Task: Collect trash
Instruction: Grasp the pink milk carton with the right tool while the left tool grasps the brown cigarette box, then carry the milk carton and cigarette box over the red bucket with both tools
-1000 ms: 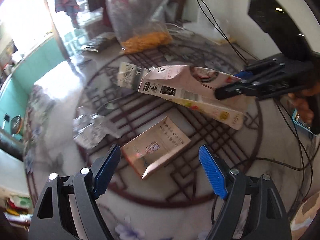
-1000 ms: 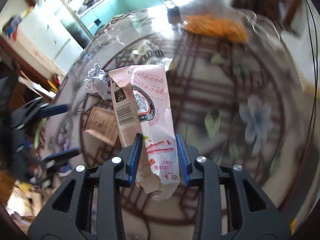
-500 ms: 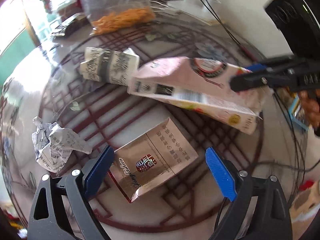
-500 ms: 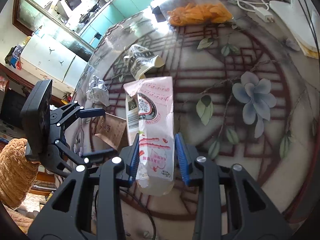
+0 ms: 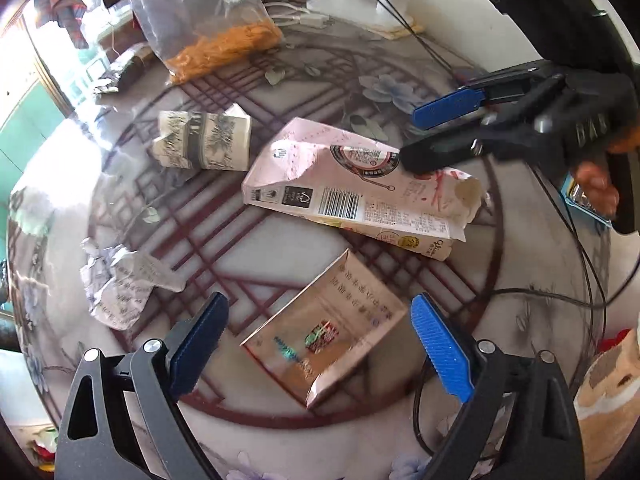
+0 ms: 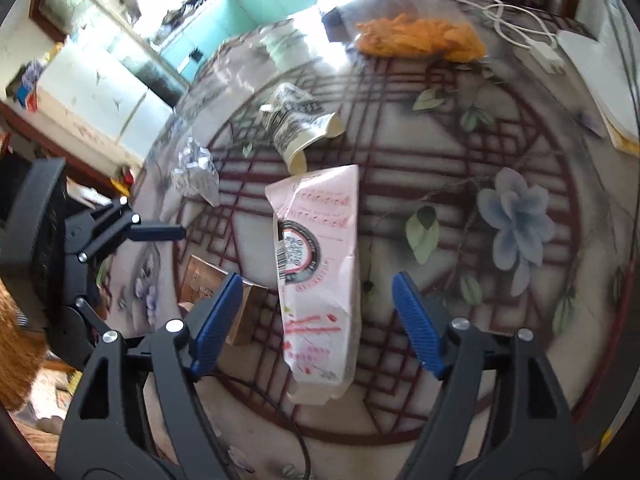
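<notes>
A pink flattened carton [image 6: 316, 268] lies on the patterned table, between the open jaws of my right gripper [image 6: 316, 320]; it also shows in the left wrist view [image 5: 352, 188]. A brown cigarette box [image 5: 324, 332] lies between the open jaws of my left gripper [image 5: 320, 344]; in the right wrist view it [image 6: 208, 284] is partly behind my left finger. A crushed paper cup [image 5: 204, 142] and a crumpled paper ball [image 5: 120, 284] lie further off. The right gripper [image 5: 436, 136] shows open over the carton's end.
A clear bag of orange snacks [image 5: 224, 46] stands at the table's far side. Black cables [image 5: 560, 296] run over the table's right part. A white charger and cord [image 6: 536, 46] lie at the far right. The table [image 6: 500, 152] has a round edge.
My right gripper has opened and let go of the pink carton, which now lies on the table. My left gripper has come closer over the cigarette box.
</notes>
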{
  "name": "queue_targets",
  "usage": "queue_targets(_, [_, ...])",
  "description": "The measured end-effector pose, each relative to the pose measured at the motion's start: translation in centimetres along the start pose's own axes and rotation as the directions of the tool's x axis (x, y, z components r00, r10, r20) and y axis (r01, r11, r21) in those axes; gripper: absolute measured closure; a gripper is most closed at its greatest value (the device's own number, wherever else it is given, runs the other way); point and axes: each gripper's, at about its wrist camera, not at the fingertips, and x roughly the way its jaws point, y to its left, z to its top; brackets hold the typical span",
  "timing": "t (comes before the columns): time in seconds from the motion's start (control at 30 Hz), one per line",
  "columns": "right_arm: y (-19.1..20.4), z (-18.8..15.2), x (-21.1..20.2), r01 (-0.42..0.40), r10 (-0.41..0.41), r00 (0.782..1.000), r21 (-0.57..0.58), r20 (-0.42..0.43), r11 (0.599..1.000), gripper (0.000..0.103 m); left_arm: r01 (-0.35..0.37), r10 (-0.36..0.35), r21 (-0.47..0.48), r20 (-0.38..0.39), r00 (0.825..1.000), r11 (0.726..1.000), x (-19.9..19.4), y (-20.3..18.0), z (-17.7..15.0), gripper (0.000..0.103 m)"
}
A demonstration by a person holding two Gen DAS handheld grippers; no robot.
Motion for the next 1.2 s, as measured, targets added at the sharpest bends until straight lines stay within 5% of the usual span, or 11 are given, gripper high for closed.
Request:
queue_targets(0.13, [0.9,0.1,1.0,-0.013,0.012,1.000,-0.011,-0.020,1.000,0.028,-0.030,0.048,0.131,-0.141,0.989,0.991,3.4,-1.9,-0.4,0.014])
queue_targets(0.3, [0.8,-0.1,1.3,-0.011,0.011,1.000,0.006,-0.022,1.000,0.026,0.001,0.034,0.208,-0.168,0.985,0.978,3.8,-3.0,-1.5,0.015])
queue_targets(0.37, [0.6,-0.3,1.2,0.002,-0.001,1.000,0.011,-0.022,1.000,0.026,-0.004,0.027,0.160,-0.143,0.989,0.987,3.3,-2.3,-1.6,0.024])
queue_targets(0.4, [0.5,-0.3,1.2,0.001,0.000,1.000,0.019,-0.018,1.000,0.026,-0.015,0.031,0.134,-0.121,0.992,0.991,2.9,-1.8,-1.7,0.037])
queue_targets(0.47, [0.6,-0.4,1.0,0.001,-0.001,1.000,0.027,-0.011,1.000,0.026,-0.046,0.051,0.048,-0.091,0.995,0.998,2.4,-0.5,-1.9,0.041])
queue_targets(0.67, [1.4,-0.4,1.0,0.034,-0.034,0.999,0.019,-0.007,0.999,0.026,-0.103,0.106,-0.163,0.013,0.994,0.981,-0.2,1.8,-3.3,0.044])
queue_targets(0.9, [2.6,-0.4,2.3,0.089,-0.089,0.996,0.013,-0.015,0.996,0.027,-0.155,0.214,-0.337,0.146,0.966,0.929,-6.5,1.4,-5.4,0.044])
queue_targets(1.07, [3.7,-1.1,3.9,0.131,-0.131,0.990,-0.009,-0.054,0.991,0.068,-0.189,0.301,-0.438,0.201,0.932,0.879,-10.1,0.8,-7.5,0.044])
queue_targets(1.2, [4.8,-2.4,4.2,0.135,-0.135,0.989,-0.007,-0.060,0.991,0.069,-0.201,0.343,-0.520,0.192,0.920,0.830,-12.1,0.7,-10.2,0.043])
